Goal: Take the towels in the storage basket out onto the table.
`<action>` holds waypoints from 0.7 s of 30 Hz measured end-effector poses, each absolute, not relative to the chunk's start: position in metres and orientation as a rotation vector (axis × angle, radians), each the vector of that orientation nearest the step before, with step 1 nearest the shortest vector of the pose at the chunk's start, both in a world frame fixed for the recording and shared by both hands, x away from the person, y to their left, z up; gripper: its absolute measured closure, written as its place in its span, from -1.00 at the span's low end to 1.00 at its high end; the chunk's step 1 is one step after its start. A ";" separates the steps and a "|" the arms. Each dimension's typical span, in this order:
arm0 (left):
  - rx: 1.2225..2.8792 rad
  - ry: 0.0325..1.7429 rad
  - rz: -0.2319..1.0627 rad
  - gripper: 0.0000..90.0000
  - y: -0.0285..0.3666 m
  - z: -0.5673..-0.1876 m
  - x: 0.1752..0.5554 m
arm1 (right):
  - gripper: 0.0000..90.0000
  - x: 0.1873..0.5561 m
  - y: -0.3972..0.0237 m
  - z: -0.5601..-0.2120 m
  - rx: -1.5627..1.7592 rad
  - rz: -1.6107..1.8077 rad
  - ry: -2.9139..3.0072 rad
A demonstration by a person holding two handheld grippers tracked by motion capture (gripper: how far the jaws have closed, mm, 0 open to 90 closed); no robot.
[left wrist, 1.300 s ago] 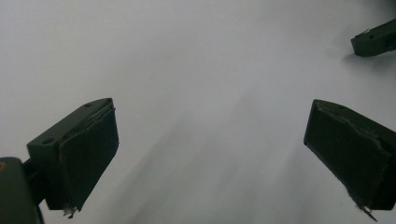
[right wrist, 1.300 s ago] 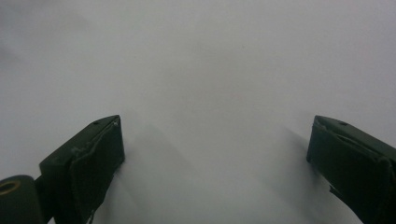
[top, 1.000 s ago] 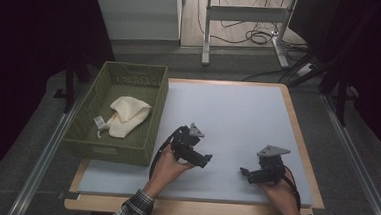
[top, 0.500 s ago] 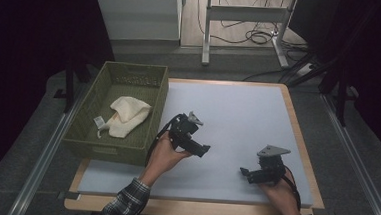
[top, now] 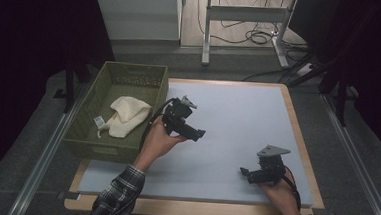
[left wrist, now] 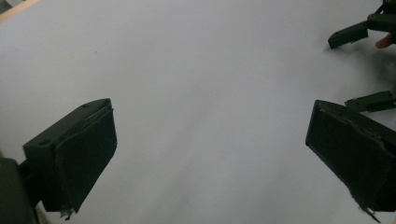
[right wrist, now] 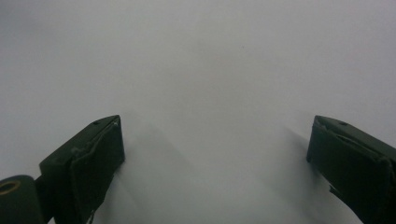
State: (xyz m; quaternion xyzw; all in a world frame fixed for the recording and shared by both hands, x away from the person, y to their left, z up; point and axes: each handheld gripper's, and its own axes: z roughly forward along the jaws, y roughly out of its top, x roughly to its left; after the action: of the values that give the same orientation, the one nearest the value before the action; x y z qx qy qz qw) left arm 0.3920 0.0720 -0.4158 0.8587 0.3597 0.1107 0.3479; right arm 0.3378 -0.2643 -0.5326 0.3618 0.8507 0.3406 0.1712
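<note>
**Left claw lifted and carried toward the basket; cloth not yet touched**

Landmark: the green basket (top: 115, 114) on the left edge of the surface (top: 238, 115).

Right claw (top: 247, 173): nearest the person, well to the right of the basket, low over the pale mat. Jaws wide apart, nothing between them. Has not shifted over the last second.

Left claw (top: 197, 133): a second ago it sat nearer the person; it has since risen and travelled forward, and now hangs just right of the basket's right wall. Its jaws stand wide apart and empty, and they point away from the basket, out across the bare mat. Its own view also catches the right claw far off.

Cloth (top: 126, 114): cream, bunched, lying inside the basket near the middle, a small tag beside it at its left. Neither claw touches it.

Reading: the approach has begun with the left hand. Judged next need: turn that claw over the wall and down onto the cloth.
</note>
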 end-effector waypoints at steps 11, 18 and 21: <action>2.201 0.999 0.353 -0.94 0.100 -0.397 0.407 | -0.91 0.338 -0.264 -0.533 1.030 0.969 2.414; 2.176 1.054 0.395 -0.94 0.124 -0.391 0.413 | -0.91 0.338 -0.264 -0.533 1.029 0.970 2.413; 2.162 1.080 0.401 -0.95 0.134 -0.390 0.416 | -0.91 0.338 -0.264 -0.533 1.029 0.970 2.413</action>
State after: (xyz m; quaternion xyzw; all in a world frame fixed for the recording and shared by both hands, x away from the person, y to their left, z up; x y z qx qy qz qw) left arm 0.4157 0.1339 -0.3899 0.8303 0.4147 0.1539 0.3389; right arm 0.3378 -0.2642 -0.5327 0.3623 0.8501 0.3415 0.1715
